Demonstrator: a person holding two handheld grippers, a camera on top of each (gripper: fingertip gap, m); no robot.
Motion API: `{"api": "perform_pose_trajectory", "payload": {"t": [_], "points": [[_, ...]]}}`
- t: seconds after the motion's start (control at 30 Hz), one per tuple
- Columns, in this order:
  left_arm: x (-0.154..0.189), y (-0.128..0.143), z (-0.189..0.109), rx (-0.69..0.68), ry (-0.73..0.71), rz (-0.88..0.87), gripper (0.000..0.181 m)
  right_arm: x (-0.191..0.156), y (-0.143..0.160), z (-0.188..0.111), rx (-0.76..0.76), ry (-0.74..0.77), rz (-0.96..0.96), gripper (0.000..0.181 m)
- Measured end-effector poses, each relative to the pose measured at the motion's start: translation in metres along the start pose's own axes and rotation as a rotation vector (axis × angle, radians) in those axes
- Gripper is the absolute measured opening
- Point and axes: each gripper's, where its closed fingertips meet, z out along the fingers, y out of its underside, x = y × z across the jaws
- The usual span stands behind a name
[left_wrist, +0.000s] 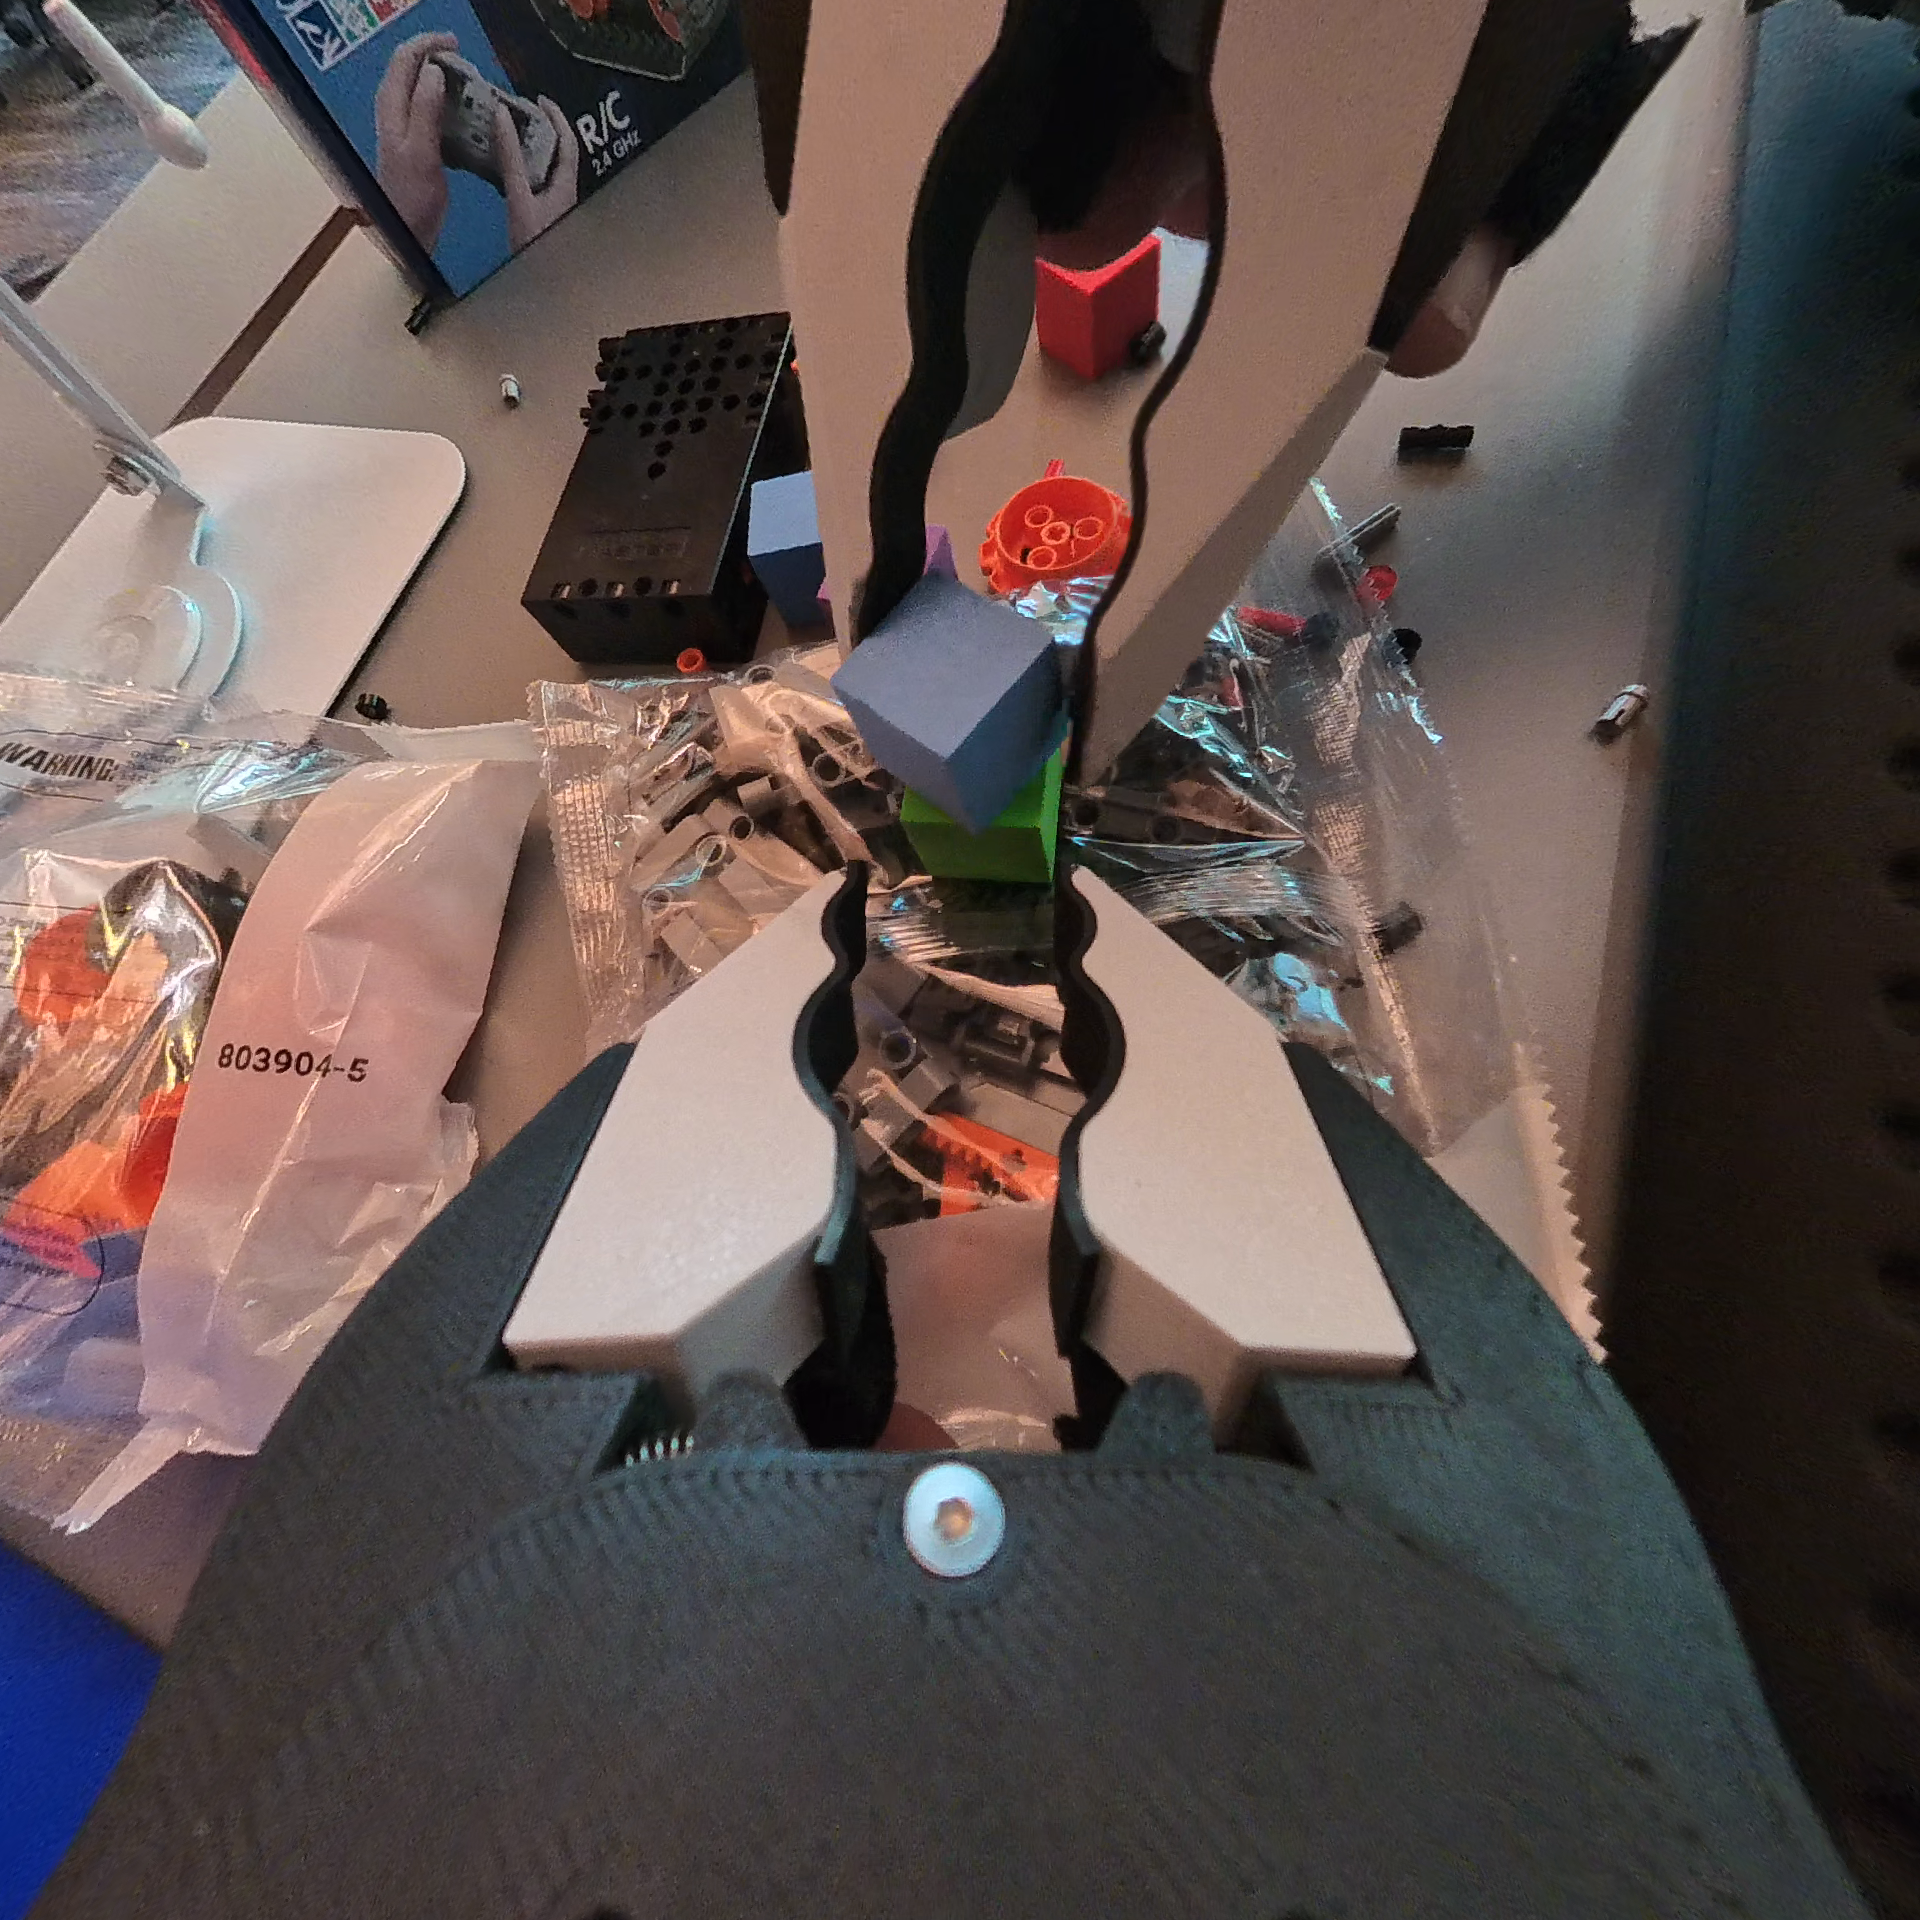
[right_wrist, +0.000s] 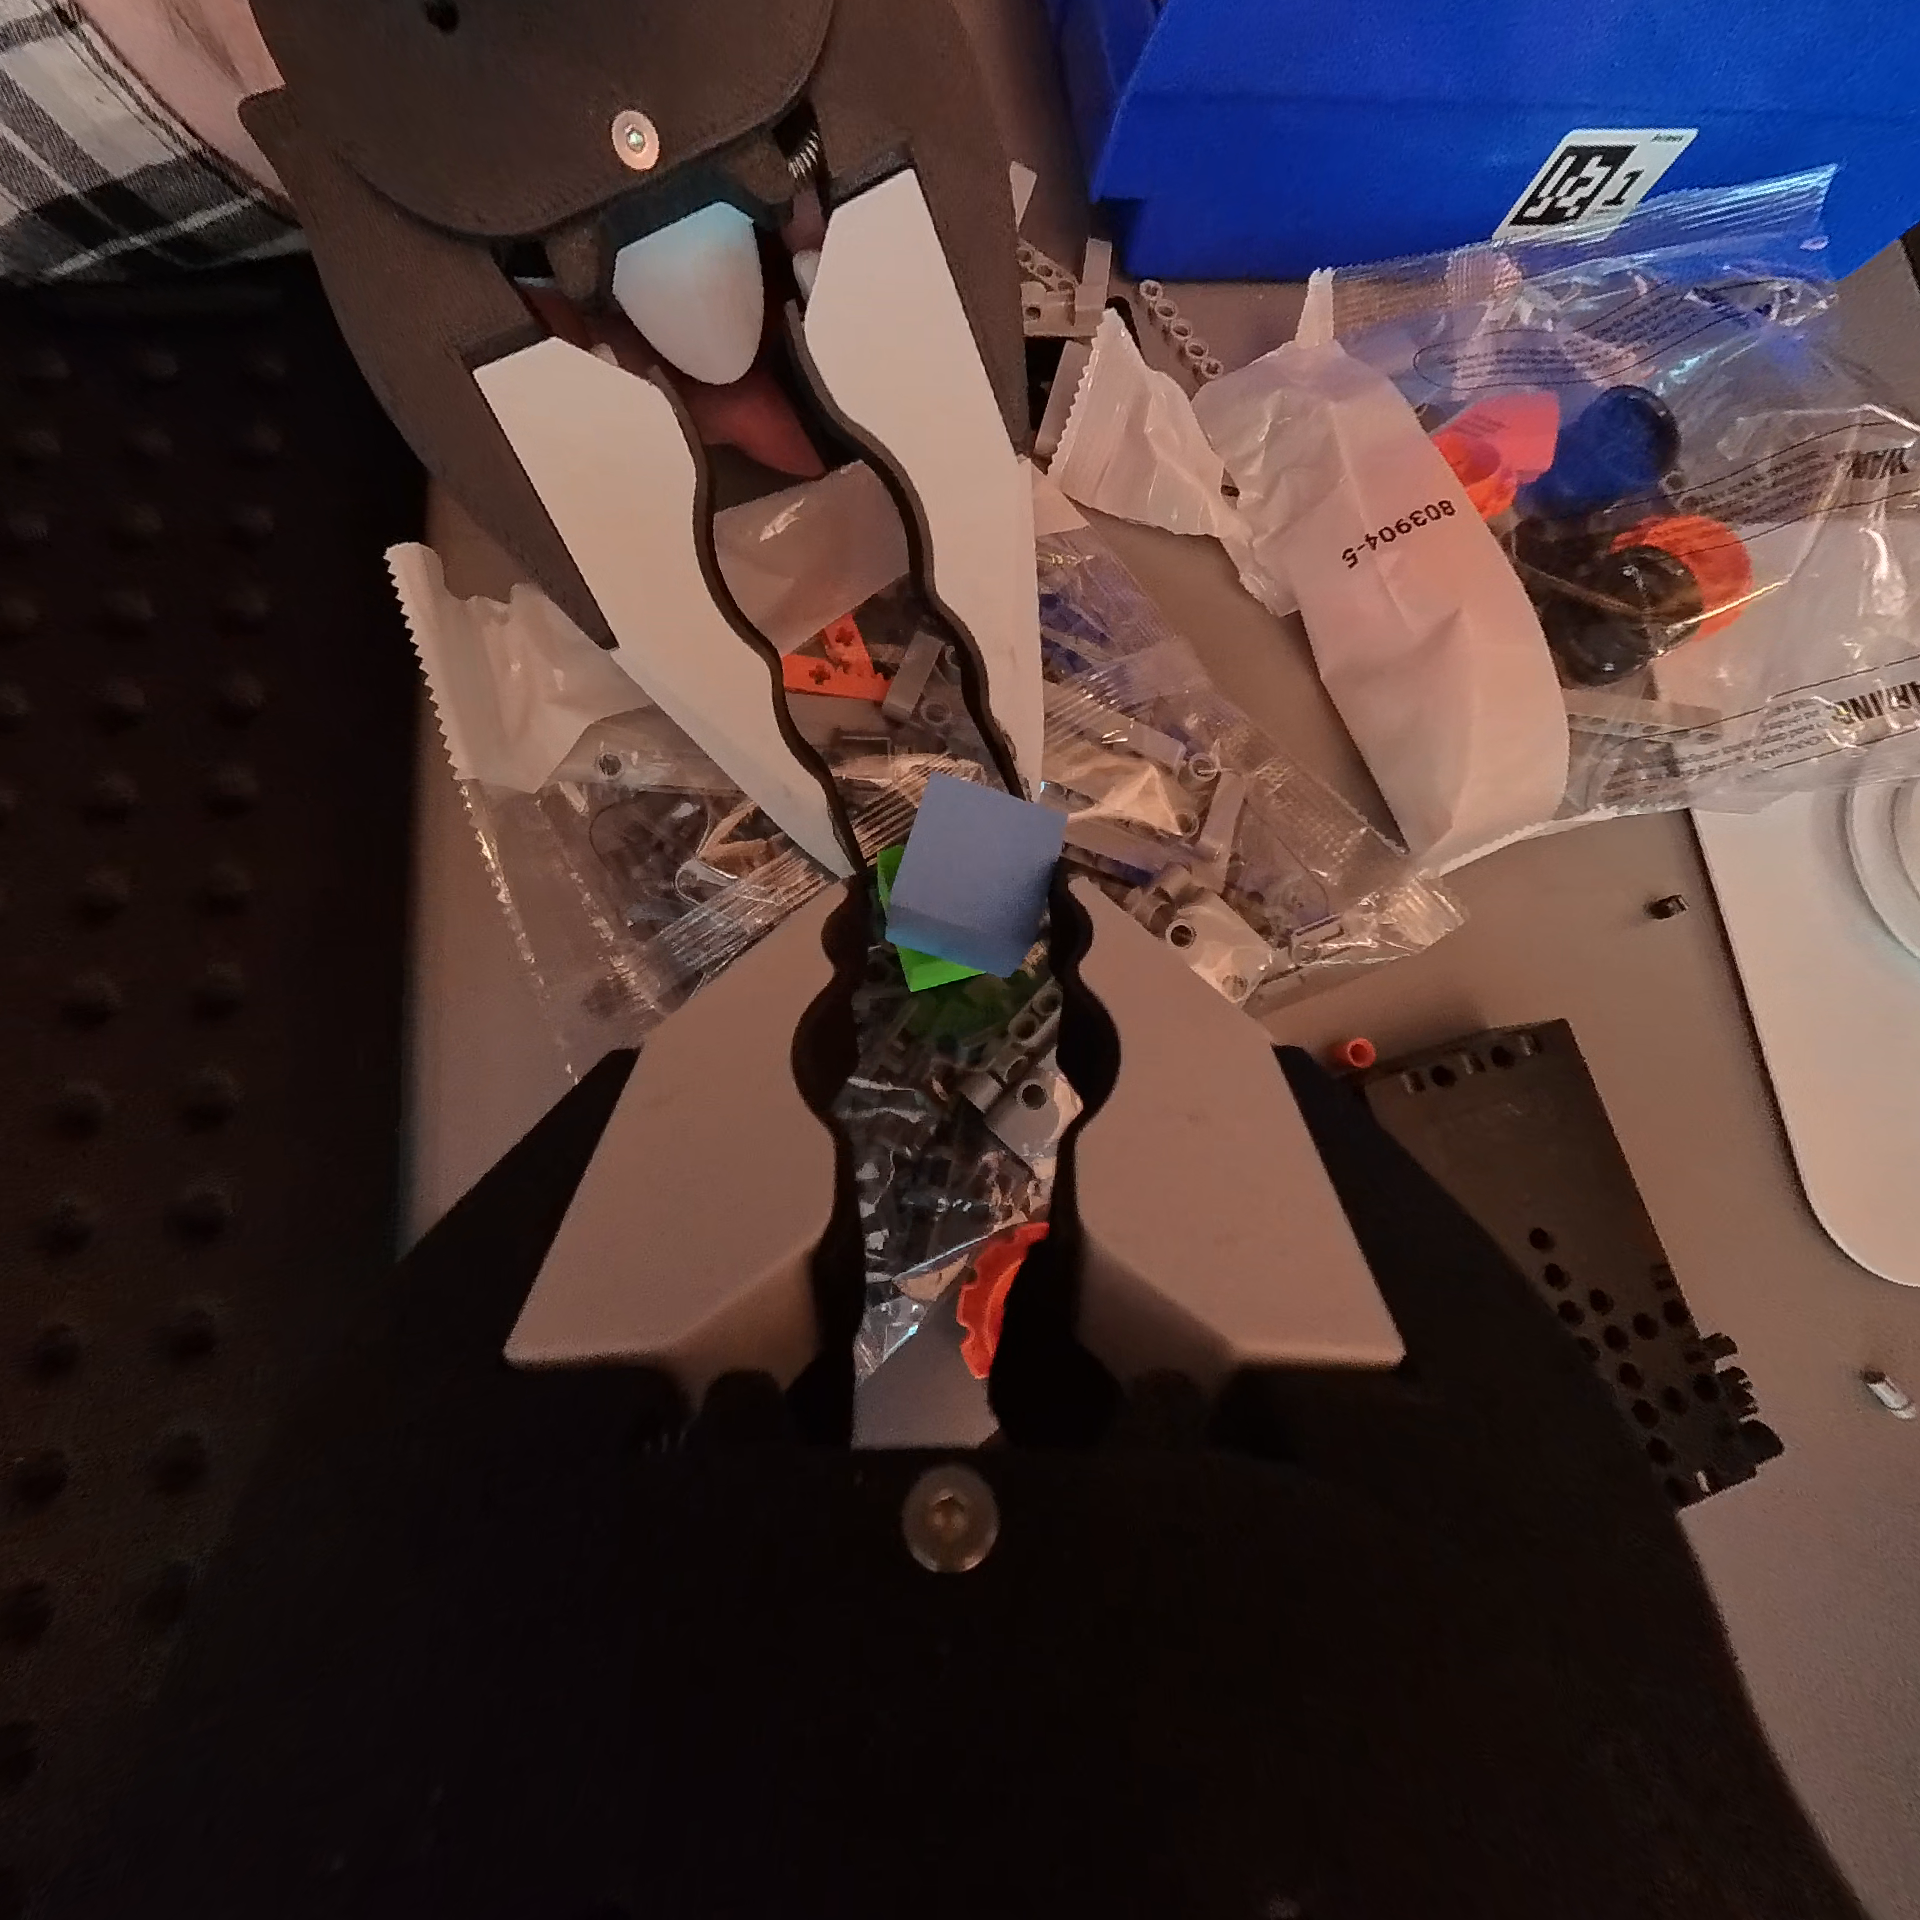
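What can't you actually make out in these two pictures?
- Right tongs: grip on blue cube unclear, both views, fingers cover contact.
- Green cube: both views, mostly hidden under the blue cube.
- Bagged parts: left wrist view, too small, plastic glare.
- Blue box: right wrist view, cut off by top edge.

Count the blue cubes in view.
2: one blue cube tilted between the right tongs, on the green cube; another beside the black box. More may be hidden.

Blue-grey cube (left_wrist: 951, 707); bright green cube (left_wrist: 987, 836) beneath it; red block (left_wrist: 1096, 307); orange-red round part (left_wrist: 1055, 535); black perforated box (left_wrist: 665, 488); tabletop (left_wrist: 1507, 582) pale grey; blue bin (right_wrist: 1455, 94); claw fingers (left_wrist: 717, 1174) light grey with black wavy pads.
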Motion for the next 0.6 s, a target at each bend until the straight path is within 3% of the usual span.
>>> {"api": "perform_pose_trajectory", "payload": {"t": [0.17, 0.33, 0.6], "points": [[-0.001, -0.002, -0.002, 0.012, -0.006, 0.0, 0.035, 0.003, -0.004, -0.012, 0.041, 0.014, 0.01, 0.039], [-0.001, -0.007, -0.008, 0.047, -0.003, 0.0, 0.035, 0.027, -0.002, -0.051, 0.134, 0.087, 0.076, 0.04], [0.001, -0.01, -0.007, 0.053, -0.001, 0.016, 0.037, 0.077, 0.073, -0.114, 0.094, 0.272, 0.264, 0.044]]}}
